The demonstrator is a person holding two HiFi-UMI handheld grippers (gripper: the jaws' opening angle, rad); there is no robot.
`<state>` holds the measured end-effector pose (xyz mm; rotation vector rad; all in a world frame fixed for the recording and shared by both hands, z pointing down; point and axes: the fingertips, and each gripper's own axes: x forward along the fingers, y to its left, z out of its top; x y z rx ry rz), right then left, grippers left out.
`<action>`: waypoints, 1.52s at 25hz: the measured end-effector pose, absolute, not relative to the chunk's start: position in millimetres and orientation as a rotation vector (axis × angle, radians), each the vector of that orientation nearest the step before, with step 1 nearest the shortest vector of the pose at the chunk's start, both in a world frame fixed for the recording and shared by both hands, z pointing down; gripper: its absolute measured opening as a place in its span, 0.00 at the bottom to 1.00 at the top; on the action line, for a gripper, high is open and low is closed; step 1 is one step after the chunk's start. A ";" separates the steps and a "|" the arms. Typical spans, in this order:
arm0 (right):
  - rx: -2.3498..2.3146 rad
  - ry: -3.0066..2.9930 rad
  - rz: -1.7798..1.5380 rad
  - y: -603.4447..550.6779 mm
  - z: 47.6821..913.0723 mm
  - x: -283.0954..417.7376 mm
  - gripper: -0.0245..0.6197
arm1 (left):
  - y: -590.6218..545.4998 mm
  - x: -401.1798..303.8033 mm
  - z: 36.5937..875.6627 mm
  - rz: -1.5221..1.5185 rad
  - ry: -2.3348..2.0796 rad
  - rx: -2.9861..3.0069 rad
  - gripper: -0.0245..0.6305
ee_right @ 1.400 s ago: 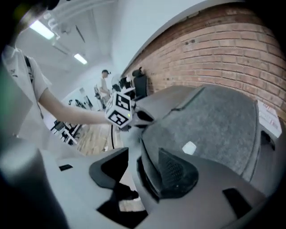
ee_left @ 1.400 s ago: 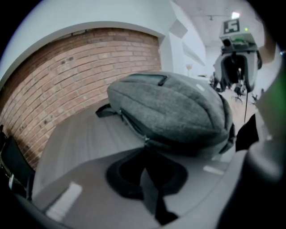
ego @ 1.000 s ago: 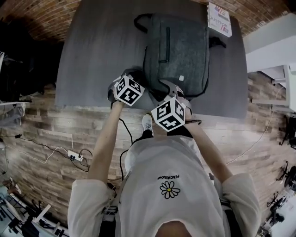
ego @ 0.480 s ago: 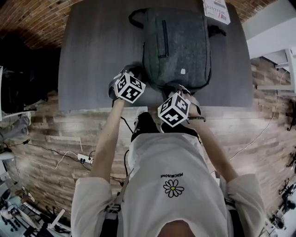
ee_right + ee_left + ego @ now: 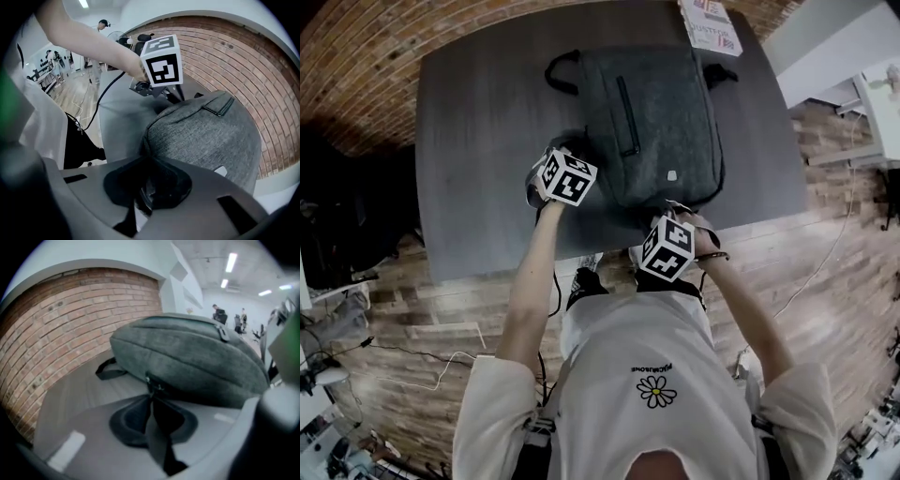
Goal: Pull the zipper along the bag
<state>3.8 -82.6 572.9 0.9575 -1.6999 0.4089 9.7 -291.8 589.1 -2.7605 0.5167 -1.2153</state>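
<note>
Nearest in, the person's white shirt (image 5: pixel 652 375) fills the bottom of the head view and hides whatever is under it. Just past it, the right tongs (image 5: pixel 146 164) point steeply down at the near edge of the bag (image 5: pixel 661 122). Their jaws have just been closing and now sit narrow, pinched on that edge. Something pale glints between the pads, too small and too dark to name. From above, the right marker cube (image 5: pixel 667 248) covers those tips completely.

Over to the left, the left tongs (image 5: pixel 151 399) are at the bag's near left corner. The jaws are narrow and have just eased open a touch. The dark zipper pull (image 5: pixel 150 383) runs straight down between the pads, which are on it. That gripper view is soft and blurred, so the zipper track past the pull is hard to follow.

The bag lies flat on the grey surface (image 5: pixel 478 141), right of the middle, with its near edge close to the surface's near edge. A pocket zipper (image 5: pixel 626 117) runs along its top face. A carry handle (image 5: pixel 558 70) loops off its far left corner. At the far right corner lies a printed booklet (image 5: pixel 710 23), cut off by the top of the frame. Behind it all stands the brick wall (image 5: pixel 70 319).
</note>
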 end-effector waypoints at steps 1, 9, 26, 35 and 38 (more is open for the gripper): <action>0.955 -1.705 0.415 -83.3 573.1 3.6 0.07 | -298.7 13.6 588.3 -1.209 0.533 -2.776 0.08; 0.970 -1.727 0.479 -77.8 575.1 6.1 0.07 | -373.2 0.8 581.2 -1.132 1.012 -2.994 0.03; 0.920 -1.857 0.537 -77.4 548.5 10.3 0.15 | -366.6 3.5 515.3 -0.884 0.968 -2.931 0.04; 1.575 -2.079 0.370 -166.2 411.6 60.3 0.21 | -363.0 2.2 421.8 -0.532 1.075 -2.847 0.04; 1.841 -2.134 0.294 -186.4 362.6 79.3 0.24 | -352.5 -1.8 381.2 -0.379 1.116 -2.807 0.04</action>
